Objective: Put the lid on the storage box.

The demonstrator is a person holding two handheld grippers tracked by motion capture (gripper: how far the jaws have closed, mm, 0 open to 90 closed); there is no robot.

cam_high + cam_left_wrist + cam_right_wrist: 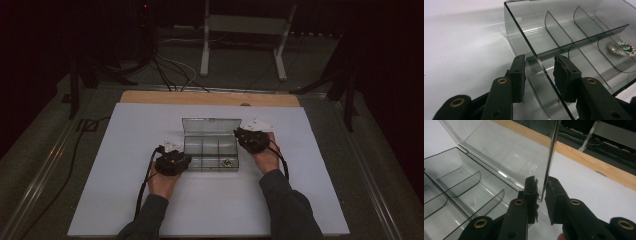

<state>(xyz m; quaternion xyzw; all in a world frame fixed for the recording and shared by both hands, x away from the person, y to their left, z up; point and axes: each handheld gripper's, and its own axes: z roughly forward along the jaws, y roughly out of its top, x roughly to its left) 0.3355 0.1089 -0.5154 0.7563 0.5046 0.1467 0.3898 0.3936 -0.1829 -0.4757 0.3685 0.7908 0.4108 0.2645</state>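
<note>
A smoky clear compartment box (210, 147) stands open in the middle of the white board, its lid (211, 125) upright at the back. My left gripper (186, 160) is at the box's left end. In the left gripper view its jaws straddle the box's left wall (519, 35), and my left gripper (539, 77) is open, with a gap beside the wall. My right gripper (238, 133) is at the lid's right end. In the right gripper view, my right gripper (541, 200) is shut on the lid's side edge (550, 157). A small crumpled silvery-green thing (624, 48) lies in the front right compartment (227, 162).
The white board (150, 200) lies on a wooden table whose bare edge (210, 97) runs along the back. Cables (170, 70) and a metal stand (245, 30) are on the floor beyond. Each gripper's cable trails back along the person's forearm.
</note>
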